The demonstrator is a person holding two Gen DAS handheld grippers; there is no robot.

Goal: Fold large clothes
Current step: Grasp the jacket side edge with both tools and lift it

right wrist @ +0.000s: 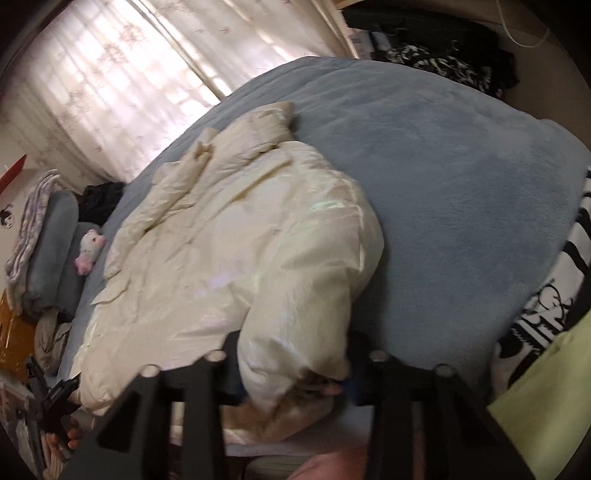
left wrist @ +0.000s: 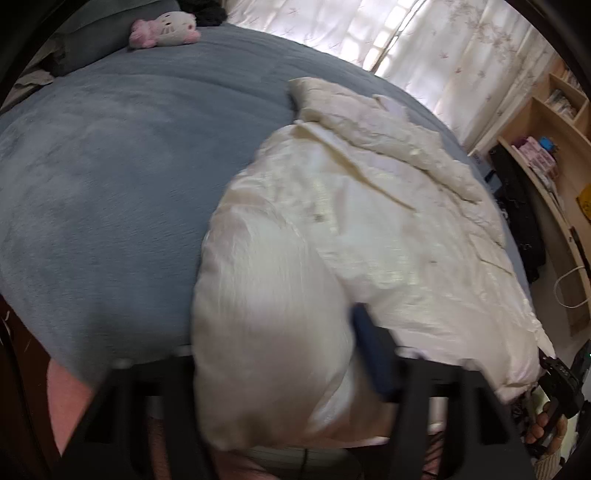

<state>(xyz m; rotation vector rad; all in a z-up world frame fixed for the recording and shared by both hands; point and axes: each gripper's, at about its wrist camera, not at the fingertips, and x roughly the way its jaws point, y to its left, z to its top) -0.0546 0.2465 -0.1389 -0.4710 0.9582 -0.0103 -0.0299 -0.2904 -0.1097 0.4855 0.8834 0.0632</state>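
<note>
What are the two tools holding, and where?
Both the left tool and right tool grip the cream jacket by its near bottom edge.

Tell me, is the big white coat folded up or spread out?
Partly folded. The white coat lies crumpled on the blue bed, and each claw grips a bunched puffy part.

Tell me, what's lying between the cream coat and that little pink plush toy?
Only bare blue blanket separates the cream coat from the plush toy, clearest in the left wrist view.

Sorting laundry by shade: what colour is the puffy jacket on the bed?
Cream white jacket, clearest in the right wrist view.
</note>
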